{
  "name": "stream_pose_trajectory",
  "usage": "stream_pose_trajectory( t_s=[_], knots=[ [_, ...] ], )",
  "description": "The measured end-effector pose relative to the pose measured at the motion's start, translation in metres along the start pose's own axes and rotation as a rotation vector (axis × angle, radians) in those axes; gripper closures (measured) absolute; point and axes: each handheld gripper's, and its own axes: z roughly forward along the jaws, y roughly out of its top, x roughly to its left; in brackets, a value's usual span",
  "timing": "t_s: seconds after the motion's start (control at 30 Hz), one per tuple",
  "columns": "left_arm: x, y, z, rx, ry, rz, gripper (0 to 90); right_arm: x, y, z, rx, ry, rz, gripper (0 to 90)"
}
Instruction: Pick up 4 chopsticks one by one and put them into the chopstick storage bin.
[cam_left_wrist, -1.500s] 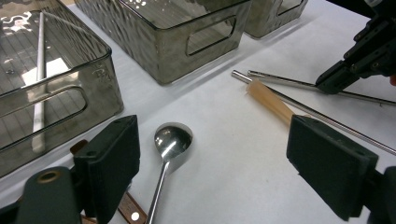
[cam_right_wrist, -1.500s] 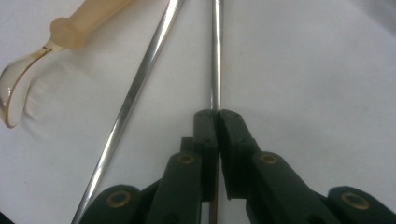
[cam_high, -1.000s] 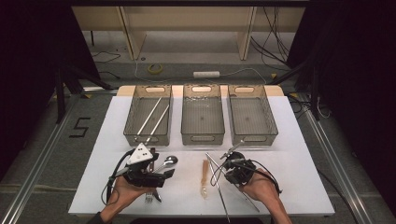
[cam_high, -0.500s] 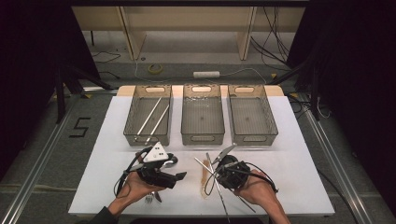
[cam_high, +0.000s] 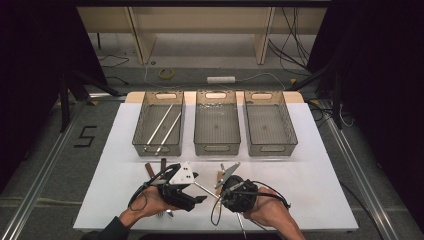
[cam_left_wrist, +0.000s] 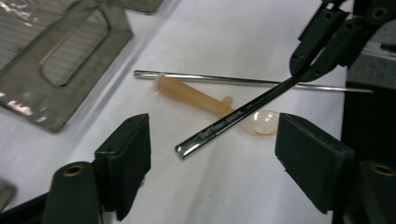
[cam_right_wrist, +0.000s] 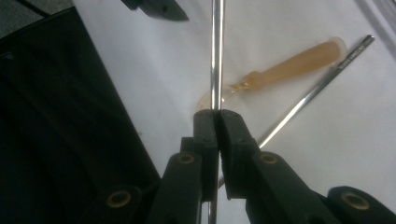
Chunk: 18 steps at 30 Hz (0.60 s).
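Observation:
My right gripper (cam_right_wrist: 215, 114) is shut on a thin metal chopstick (cam_right_wrist: 215, 56), held just above the white table. That chopstick's free end (cam_left_wrist: 233, 116) reaches in between the jaws of my left gripper (cam_left_wrist: 210, 140). These jaws have just been closing but stand open on either side of the chopstick without touching it. My right gripper (cam_left_wrist: 322, 42) shows at the upper right of the left gripper view. Under the chopstick lie an amber plastic spoon (cam_left_wrist: 196, 95) and a second metal chopstick (cam_left_wrist: 210, 78). In the high view, the left gripper (cam_high: 197, 196) and right gripper (cam_high: 222, 195) face each other near the front edge.
Three mesh trays stand side by side across the middle of the table: the left tray (cam_high: 137, 142) holds two metal chopsticks (cam_high: 162, 127), then the middle tray (cam_high: 216, 148) and the right tray (cam_high: 272, 148). Two brown-handled pieces (cam_high: 156, 167) lie left of my left gripper.
The left gripper has moved right and the right gripper left, so they now meet at the table's front middle. The right gripper has risen a little with the chopstick in it.

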Motion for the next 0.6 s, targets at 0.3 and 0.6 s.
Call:
stream_pose_trajectory(
  t_s=[0.3,0.6],
  knots=[
    [-0.008,0.001,0.001,0.024,-0.036,0.072,39.4,0.007,0.002,0.003,0.009,0.024,-0.038,86.3],
    [-0.013,-0.001,0.001,0.068,-0.096,0.133,50.7,0.013,0.004,0.005,0.013,0.054,-0.084,86.3]
  ],
)
